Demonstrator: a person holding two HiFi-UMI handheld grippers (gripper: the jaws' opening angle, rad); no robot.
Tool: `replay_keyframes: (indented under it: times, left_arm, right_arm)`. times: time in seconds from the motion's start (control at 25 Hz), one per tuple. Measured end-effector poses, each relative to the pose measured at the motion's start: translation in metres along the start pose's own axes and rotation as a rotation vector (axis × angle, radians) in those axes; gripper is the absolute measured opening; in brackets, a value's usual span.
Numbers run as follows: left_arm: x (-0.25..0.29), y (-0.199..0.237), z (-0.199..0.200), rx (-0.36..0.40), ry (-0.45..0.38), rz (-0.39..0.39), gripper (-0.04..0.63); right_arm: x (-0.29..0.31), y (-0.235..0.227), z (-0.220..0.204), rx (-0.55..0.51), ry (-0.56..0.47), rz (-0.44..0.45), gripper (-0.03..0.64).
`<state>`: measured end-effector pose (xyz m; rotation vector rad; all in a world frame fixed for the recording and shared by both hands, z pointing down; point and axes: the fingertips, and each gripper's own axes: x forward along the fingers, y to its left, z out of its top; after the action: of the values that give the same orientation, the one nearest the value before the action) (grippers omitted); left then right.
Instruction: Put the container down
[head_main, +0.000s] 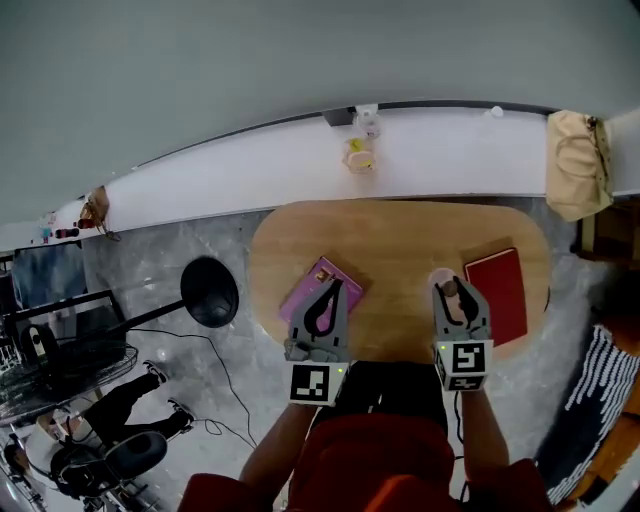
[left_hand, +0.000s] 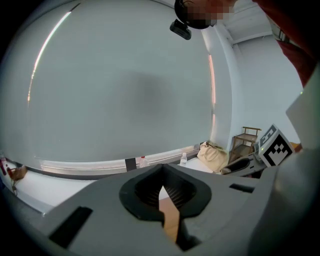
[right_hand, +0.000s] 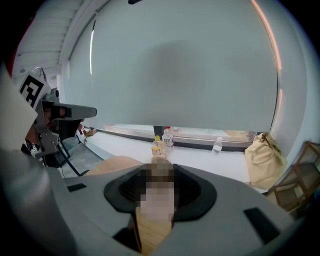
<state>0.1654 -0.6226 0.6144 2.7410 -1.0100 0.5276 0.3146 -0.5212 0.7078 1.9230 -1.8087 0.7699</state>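
Note:
My right gripper (head_main: 452, 287) is shut on a small pale pink and tan container (head_main: 444, 280) just above the near right part of the oval wooden table (head_main: 400, 240). In the right gripper view the container (right_hand: 158, 172) fills the gap between the jaws and is partly covered by a mosaic patch. My left gripper (head_main: 332, 290) hovers over a purple book (head_main: 303, 293) at the table's near left. Its jaws meet at the tips in the left gripper view (left_hand: 161, 188) with nothing between them.
A red book (head_main: 497, 292) lies just right of the container. Behind the table runs a white ledge (head_main: 250, 170) with small bottles (head_main: 359, 152) and a beige bag (head_main: 578, 163). A black round stand (head_main: 209, 291) is on the floor to the left.

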Motion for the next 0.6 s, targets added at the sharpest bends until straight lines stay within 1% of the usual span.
replay_keyframes:
  times: [0.12,0.28,0.6]
  left_arm:
    - [0.017,0.001,-0.017,-0.017,0.035,0.0,0.006]
    - [0.038,0.0,-0.039,-0.038,0.081,-0.003,0.006]
    - [0.065,-0.003,-0.069,-0.039,0.133,-0.014,0.006]
  right_arm:
    - [0.026,-0.009,-0.02,-0.017,0.04,0.003,0.141]
    - [0.062,-0.02,-0.046,-0.008,0.087,0.005,0.141]
    - [0.122,-0.038,-0.085,-0.036,0.158,0.006,0.141]
